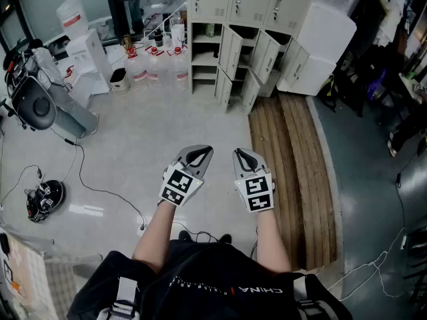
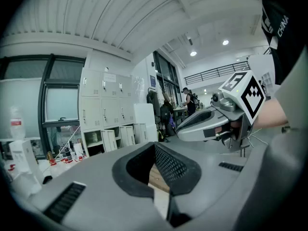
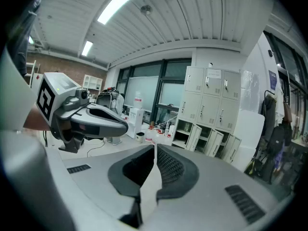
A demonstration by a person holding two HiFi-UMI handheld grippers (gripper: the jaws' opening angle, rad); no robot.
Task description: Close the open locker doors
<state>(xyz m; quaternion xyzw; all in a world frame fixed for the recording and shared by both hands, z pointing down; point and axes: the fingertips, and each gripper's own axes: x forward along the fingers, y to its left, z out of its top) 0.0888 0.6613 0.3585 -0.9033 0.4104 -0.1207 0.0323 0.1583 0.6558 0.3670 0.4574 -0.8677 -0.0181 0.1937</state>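
I hold my left grey claw (image 1: 200, 151) and my right grey claw (image 1: 241, 153) side by side above the pale glossy floor (image 1: 133, 145). Both have their jaws together, with nothing between them. The cream metal locker bank (image 1: 235, 5) stands well ahead, with several of its doors (image 1: 231, 51) swung open.

lockers (image 1: 247, 9) are a creamy off-white. left gripper (image 1: 200, 152) and right gripper (image 1: 241, 155) are light grey with black dimpled jaw linings and black-and-white square markers. floor (image 1: 133, 132) is pale glossy grey, planks (image 1: 293, 152) are brown wood stripes. shirt (image 1: 220, 279) is black with white lettering. clear bottles (image 1: 155, 69) have red caps.
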